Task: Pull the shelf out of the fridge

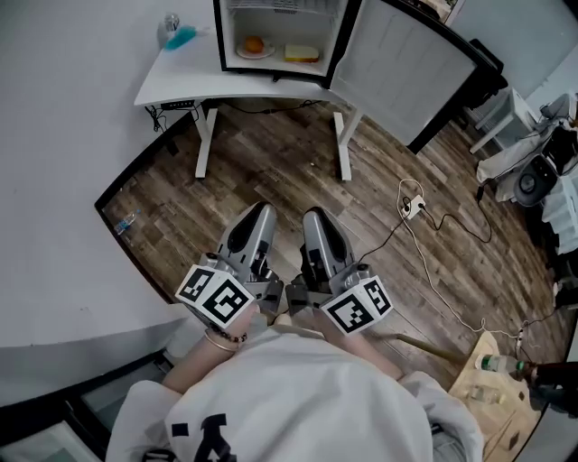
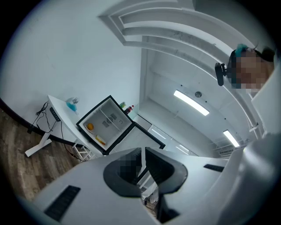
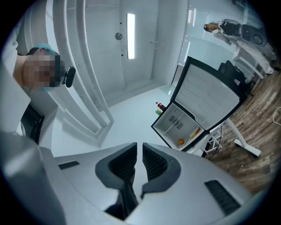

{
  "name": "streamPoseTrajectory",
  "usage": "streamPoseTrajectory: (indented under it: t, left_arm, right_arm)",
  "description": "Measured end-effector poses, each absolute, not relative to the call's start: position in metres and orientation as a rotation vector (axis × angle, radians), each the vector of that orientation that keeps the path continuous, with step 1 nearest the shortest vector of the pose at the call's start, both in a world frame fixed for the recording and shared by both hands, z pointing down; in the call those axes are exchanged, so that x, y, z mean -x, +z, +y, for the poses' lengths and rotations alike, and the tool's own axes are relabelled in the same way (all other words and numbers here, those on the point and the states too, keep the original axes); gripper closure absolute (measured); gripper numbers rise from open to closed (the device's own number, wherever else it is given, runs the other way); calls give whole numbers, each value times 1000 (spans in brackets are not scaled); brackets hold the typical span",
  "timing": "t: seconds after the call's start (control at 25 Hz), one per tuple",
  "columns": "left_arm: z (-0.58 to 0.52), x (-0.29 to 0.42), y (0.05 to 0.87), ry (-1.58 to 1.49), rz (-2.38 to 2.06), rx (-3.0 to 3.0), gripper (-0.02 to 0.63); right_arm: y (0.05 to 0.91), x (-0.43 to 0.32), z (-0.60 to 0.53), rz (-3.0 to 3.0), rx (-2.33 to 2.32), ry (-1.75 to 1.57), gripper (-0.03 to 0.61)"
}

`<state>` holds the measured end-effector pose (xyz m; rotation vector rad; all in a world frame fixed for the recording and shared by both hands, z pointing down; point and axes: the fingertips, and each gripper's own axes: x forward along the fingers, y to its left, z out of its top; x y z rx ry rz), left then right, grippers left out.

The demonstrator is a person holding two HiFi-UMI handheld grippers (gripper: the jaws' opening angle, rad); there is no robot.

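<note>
- Left gripper (image 1: 257, 213): jaws pressed together with nothing between them, held in the air above the wood floor (image 1: 289, 162).
- Right gripper (image 1: 316, 217): jaws all but touching, empty, just beside the left one.
- Fridge (image 1: 280, 27): door open, on the white table (image 1: 181, 81), well apart from both grippers.
- Shelf (image 2: 107, 119): inside the fridge, across its middle.

Wood floor (image 1: 298, 185), white wall (image 1: 54, 135), white desk (image 1: 185, 79)

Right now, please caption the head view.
Left gripper and right gripper, shut, face the open fridge on a table.
</note>
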<state>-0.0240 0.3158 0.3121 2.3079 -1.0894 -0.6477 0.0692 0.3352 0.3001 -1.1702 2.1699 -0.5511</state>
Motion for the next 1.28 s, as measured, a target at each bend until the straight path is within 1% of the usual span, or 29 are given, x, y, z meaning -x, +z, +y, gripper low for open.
streamPoseTrajectory:
  t: [0.32,0.64,0.92,1.28]
  left_arm:
    - [326,20,320,-651,-1146,-2280,581]
    - [311,19,320,-645,-1130,-2306,581]
    - [264,21,318,-653,-1096,-2324,581]
    - [172,30,320,-637,-1050,-2328,581]
  right_arm:
    - [315,-76,341,2193,1143,-608,521]
    - [313,-76,321,2183,1138,-588,521]
    - [312,-72,278,2180,1160,-557,522]
    - [317,-63,190,2156,1206,-557,522]
